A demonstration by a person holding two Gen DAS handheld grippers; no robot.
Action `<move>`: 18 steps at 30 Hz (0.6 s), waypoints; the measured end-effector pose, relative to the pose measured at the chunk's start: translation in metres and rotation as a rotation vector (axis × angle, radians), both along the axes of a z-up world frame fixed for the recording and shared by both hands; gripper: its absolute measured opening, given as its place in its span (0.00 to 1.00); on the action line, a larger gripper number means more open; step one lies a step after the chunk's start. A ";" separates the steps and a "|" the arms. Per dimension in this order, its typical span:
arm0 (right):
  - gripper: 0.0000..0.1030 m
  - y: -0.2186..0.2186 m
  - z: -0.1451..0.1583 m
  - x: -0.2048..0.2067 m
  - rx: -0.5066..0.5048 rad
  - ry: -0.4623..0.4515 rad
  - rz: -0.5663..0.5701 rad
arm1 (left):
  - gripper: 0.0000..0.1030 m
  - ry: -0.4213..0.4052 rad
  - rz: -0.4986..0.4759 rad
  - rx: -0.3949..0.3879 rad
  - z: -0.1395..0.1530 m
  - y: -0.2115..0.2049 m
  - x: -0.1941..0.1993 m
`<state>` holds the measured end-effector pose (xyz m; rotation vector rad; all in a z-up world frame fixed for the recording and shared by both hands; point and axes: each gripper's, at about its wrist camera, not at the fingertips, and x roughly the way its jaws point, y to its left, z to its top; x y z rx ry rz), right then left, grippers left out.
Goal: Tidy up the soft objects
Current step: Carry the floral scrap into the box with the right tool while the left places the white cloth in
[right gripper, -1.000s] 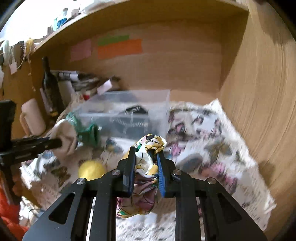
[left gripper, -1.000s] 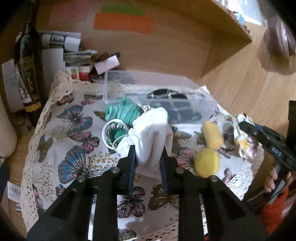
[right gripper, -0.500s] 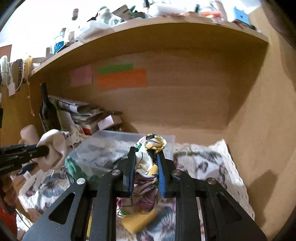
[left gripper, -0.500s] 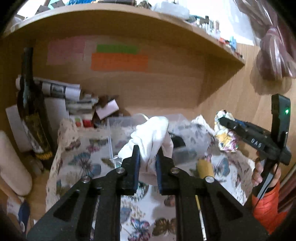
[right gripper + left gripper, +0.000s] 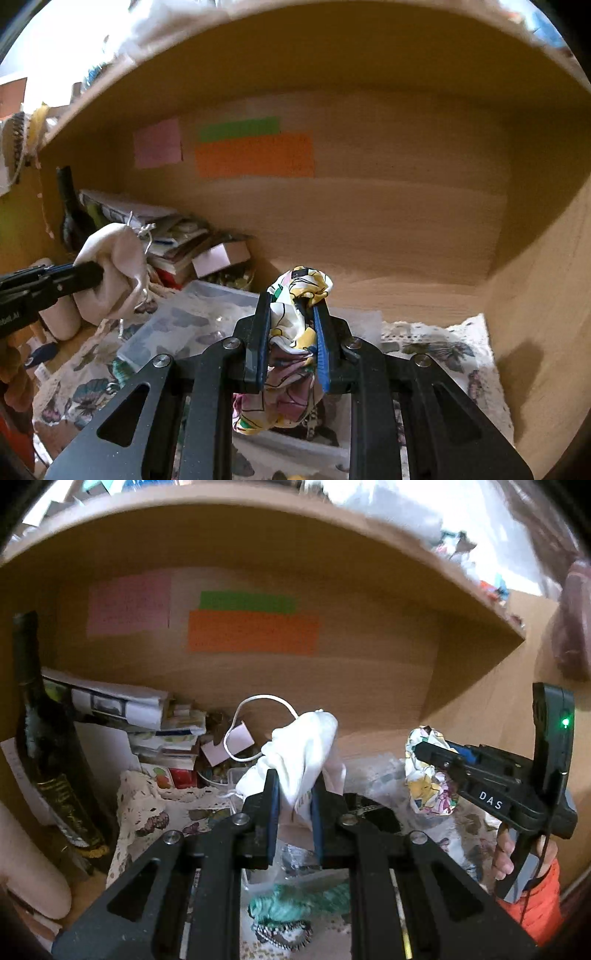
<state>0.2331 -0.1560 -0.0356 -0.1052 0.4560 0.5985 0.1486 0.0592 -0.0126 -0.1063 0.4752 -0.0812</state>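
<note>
Left wrist view: the left gripper (image 5: 293,801) has its two fingers clamped on a white drawstring pouch (image 5: 301,755), lifted clear above the clear plastic box (image 5: 373,771). Holding it raised suggests it is being carried to that box for sorting. Its white cord (image 5: 255,716) loops up and left of the pouch. Below the box's near side, a teal yarn bundle (image 5: 295,901) lies on the butterfly tablecloth (image 5: 155,812). Right of the box, the right gripper (image 5: 421,751) pinches a floral fabric scrunchie (image 5: 428,782), also held in the air. A dark bottle (image 5: 48,746) stands far left of the box, against the shelf wall.

Right wrist view: the right gripper (image 5: 291,332) is closed tight on the scrunchie (image 5: 291,332), which hangs above the near edge of the plastic box (image 5: 207,314). The grip at mid-fabric keeps the soft cloth from slipping. Left of the box, the left gripper (image 5: 96,275) holds the pouch (image 5: 114,273) high. Both items appear poised for dropping into the box.
</note>
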 end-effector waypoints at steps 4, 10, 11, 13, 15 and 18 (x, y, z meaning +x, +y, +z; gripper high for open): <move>0.18 0.012 -0.016 0.017 -0.040 0.065 0.017 | 0.15 0.066 -0.011 0.009 -0.018 -0.004 0.022; 0.21 0.027 -0.043 0.035 -0.117 0.175 0.048 | 0.15 0.181 -0.022 0.024 -0.049 -0.007 0.052; 0.21 0.028 -0.047 0.037 -0.132 0.188 0.053 | 0.15 0.204 -0.022 0.022 -0.056 -0.007 0.057; 0.21 0.030 -0.052 0.039 -0.154 0.204 0.057 | 0.15 0.233 -0.027 0.018 -0.063 -0.007 0.063; 0.21 0.031 -0.054 0.038 -0.170 0.219 0.065 | 0.15 0.265 -0.033 0.013 -0.069 -0.007 0.067; 0.28 0.031 -0.051 0.035 -0.176 0.217 0.071 | 0.18 0.279 -0.040 0.014 -0.070 -0.008 0.066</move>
